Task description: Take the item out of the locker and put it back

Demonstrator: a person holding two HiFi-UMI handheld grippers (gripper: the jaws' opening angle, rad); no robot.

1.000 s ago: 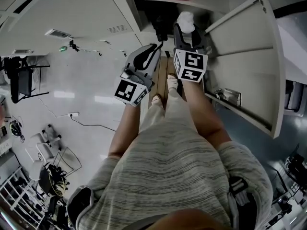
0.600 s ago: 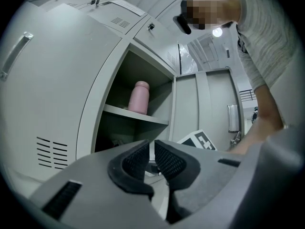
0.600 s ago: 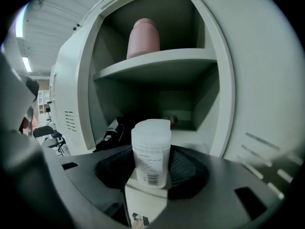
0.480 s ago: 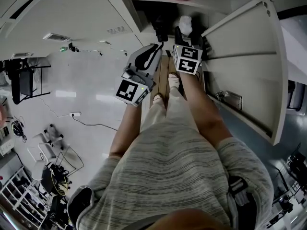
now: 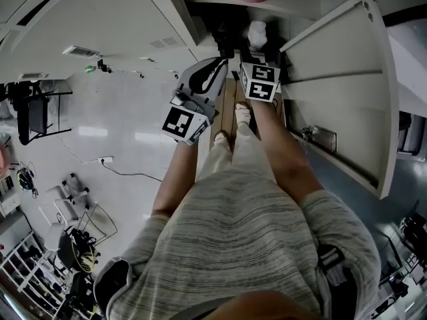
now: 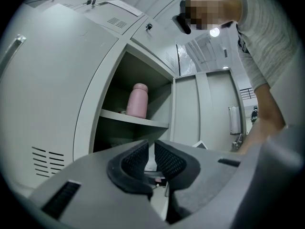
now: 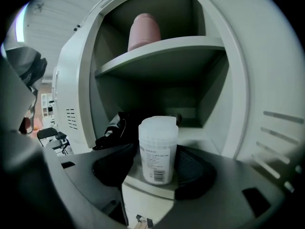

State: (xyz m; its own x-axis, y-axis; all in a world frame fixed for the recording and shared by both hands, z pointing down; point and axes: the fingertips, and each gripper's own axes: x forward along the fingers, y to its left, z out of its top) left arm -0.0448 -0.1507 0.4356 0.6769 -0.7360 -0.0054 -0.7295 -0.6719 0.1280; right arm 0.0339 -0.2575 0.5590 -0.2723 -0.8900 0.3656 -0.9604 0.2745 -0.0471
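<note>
2 tools face the open locker (image 7: 248, 56). The jaws of the right tool (image 7: 155, 171) have just been opening and stand loosely around the white container (image 7: 158, 149), which rests upright on the front edge of the lower shelf (image 7: 209, 136). The left tool (image 6: 153, 159), jaws nearly together, holds nothing.

I wear a grey-striped, short-sleeved knit shirt (image 5: 233, 245) and pale trousers (image 5: 230, 159). My grey plastic left gripper (image 5: 220, 63) and right gripper (image 5: 259, 51) have black dimpled pads (image 6: 134, 159) and white cubes (image 5: 181, 123) with black square markers.
</note>
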